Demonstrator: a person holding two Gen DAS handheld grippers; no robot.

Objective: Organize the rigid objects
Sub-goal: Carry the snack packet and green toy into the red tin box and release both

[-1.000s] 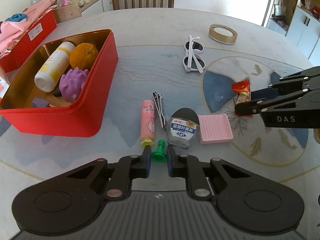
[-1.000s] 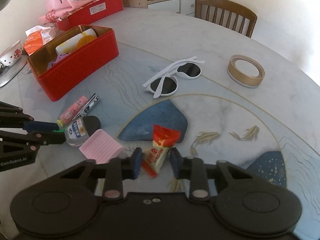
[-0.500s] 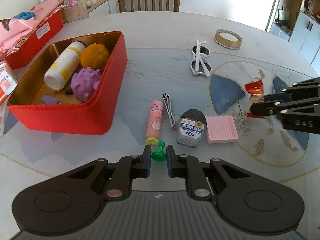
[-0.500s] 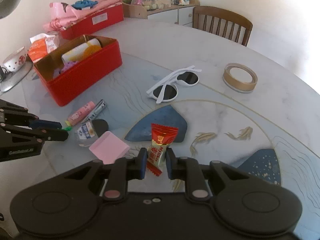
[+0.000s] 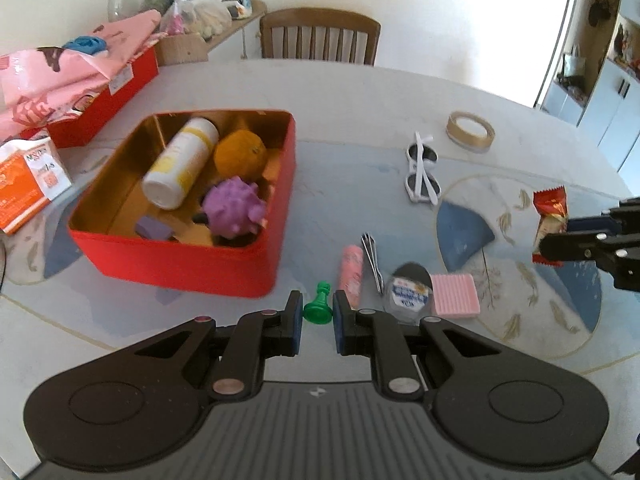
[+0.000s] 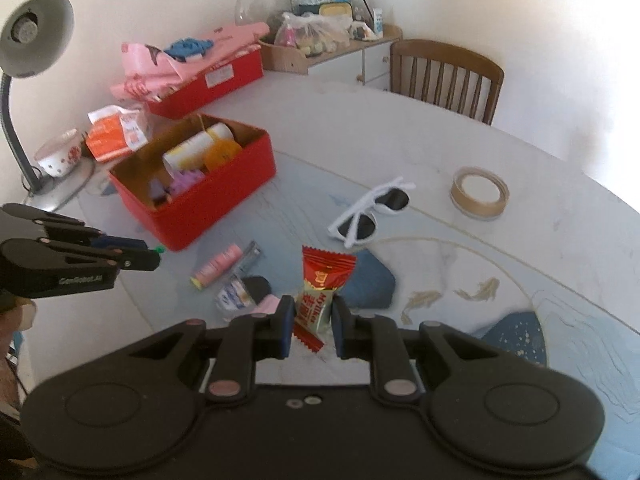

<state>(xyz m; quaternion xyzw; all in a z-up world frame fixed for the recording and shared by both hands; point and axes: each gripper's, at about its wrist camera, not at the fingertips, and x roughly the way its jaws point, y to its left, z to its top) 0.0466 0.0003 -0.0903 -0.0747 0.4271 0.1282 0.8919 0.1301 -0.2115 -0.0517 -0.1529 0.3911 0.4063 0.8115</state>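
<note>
Left-wrist view shows our left tongs (image 5: 316, 318) clamped on a green chess pawn (image 5: 318, 309), lifted clear of the desk (image 5: 360, 92). Our right tongs (image 6: 308, 322) grip a red candy wrapper (image 6: 320, 292), their jaws having just closed on it, also raised off the desk. Beneath us lie a pink tube (image 5: 351, 271), nail clippers (image 5: 372, 256), a small bottle (image 5: 410, 290) and a pink pad (image 5: 456, 294). Farther left sits the red box (image 5: 192, 264) holding a lotion bottle (image 5: 182, 162), an orange (image 5: 240, 154) and a purple spiky ball (image 5: 234, 212). White sunglasses (image 5: 422, 170) and a tape roll (image 5: 471, 131) lie far right.
</note>
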